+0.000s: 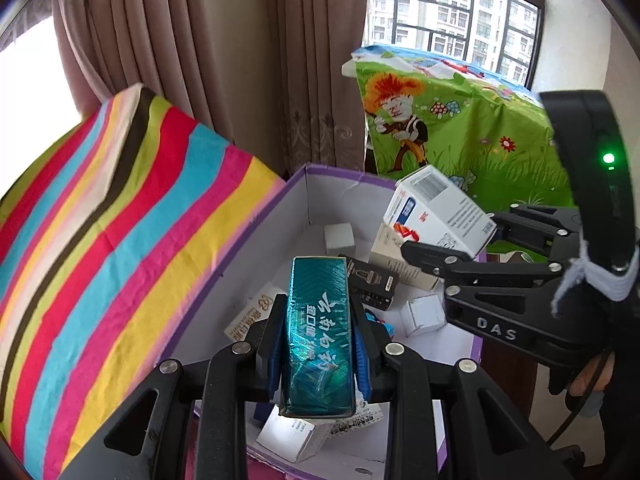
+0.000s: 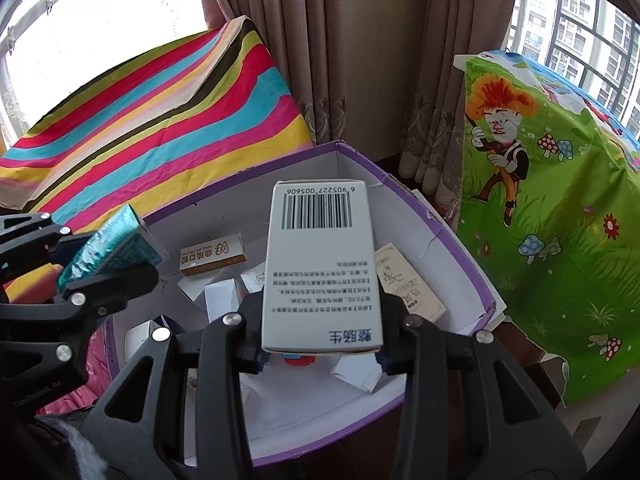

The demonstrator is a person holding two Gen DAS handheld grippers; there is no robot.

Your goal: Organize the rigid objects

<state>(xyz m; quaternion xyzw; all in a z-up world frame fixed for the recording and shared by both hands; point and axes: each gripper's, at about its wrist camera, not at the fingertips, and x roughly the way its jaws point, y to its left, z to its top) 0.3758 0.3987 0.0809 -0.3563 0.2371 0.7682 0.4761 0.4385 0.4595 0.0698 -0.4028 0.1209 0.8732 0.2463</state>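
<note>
My left gripper [image 1: 318,354] is shut on a shiny teal box [image 1: 319,336] and holds it above the purple-rimmed cardboard bin [image 1: 256,236]. It also shows at the left of the right wrist view [image 2: 108,252]. My right gripper [image 2: 320,344] is shut on a white medicine box [image 2: 322,268] with a barcode, held over the same bin [image 2: 440,224]. That white box also shows in the left wrist view [image 1: 438,212]. Several small boxes lie inside the bin, among them a brown-and-white carton [image 2: 212,258] and a black box [image 1: 372,280].
A striped multicoloured cloth [image 1: 120,240] covers a surface left of the bin. A green cartoon cloth [image 2: 560,220] covers furniture on the right. Brown curtains [image 2: 320,40] and windows stand behind. Dark floor shows right of the bin.
</note>
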